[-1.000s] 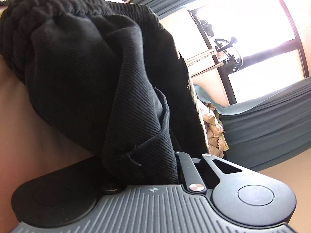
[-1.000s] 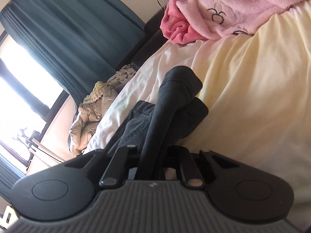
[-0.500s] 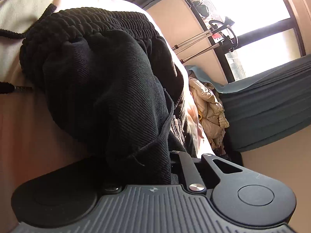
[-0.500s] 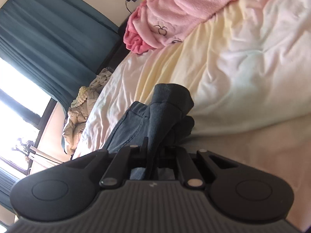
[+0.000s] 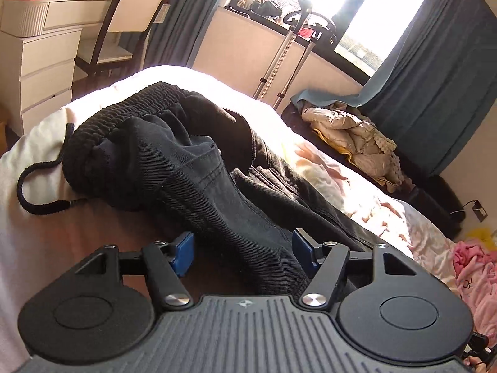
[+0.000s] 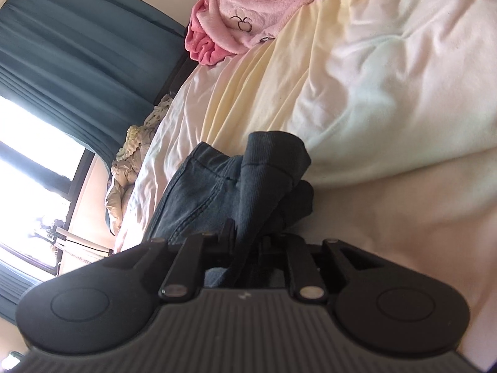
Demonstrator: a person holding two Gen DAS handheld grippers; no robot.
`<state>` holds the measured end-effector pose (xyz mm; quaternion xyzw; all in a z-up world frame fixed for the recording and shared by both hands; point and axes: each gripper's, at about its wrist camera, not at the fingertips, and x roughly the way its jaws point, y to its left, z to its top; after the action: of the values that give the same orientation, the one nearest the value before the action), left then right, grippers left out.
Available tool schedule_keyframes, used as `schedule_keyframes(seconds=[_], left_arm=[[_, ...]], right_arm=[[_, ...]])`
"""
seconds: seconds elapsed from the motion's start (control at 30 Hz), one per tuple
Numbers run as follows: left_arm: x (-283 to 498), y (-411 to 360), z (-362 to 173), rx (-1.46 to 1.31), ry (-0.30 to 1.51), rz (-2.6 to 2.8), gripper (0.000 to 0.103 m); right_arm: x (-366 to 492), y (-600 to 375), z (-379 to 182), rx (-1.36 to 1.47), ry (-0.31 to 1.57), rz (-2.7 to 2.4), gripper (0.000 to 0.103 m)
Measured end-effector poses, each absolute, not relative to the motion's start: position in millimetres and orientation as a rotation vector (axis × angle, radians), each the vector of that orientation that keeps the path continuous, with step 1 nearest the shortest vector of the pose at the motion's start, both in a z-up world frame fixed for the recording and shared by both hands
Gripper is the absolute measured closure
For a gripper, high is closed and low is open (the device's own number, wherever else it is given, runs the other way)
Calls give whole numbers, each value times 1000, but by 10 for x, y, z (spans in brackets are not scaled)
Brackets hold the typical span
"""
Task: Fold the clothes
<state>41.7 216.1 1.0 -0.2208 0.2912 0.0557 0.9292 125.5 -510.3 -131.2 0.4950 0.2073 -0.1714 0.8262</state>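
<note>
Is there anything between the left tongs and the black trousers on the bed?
Nothing visible. The left tongs, which have just been opening, stand wide, and a fold of the black trousers lies directly between the blue pads, unpressed, on the bed.

Grippers: two, the left gripper (image 5: 243,250) and the right gripper (image 6: 248,242).
Black trousers (image 5: 174,168): one pair, with one drawstring (image 5: 37,199).
Bed (image 5: 40,239): one.
Pink fleece garment (image 6: 248,9): one heap.
Beige quilted jacket (image 5: 351,130): one.
Chair (image 5: 127,21): one.
Chest of drawers (image 5: 43,65): one, three drawer fronts showing.
Window (image 5: 329,3): one.
Wall socket (image 5: 480,211): one.
</note>
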Motion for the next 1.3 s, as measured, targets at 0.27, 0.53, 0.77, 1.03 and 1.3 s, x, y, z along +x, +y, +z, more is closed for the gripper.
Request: schedule_keyframes(seconds=[0.27,0.53,0.77,1.03,1.3], left_arm=[[860,1739,86,-403,549,260,28],[518,1805,279,-307,532,261,27],[675,1560,525,-266,485,148,24],[1617,709,202,-140,568,-31,24],[2420,192,-458,-62,657,-103,24]], right_arm=[[1328,-5182,-1371,1053,439,-316,85],[1398,-5252,-1290,1019,395,-292,95],[1440,-5227,-1081,1069,259,-324,96],[1420,-5196,-1162,991,320,-357,95],[1384,-5118,-1112,998,291,-366,95]])
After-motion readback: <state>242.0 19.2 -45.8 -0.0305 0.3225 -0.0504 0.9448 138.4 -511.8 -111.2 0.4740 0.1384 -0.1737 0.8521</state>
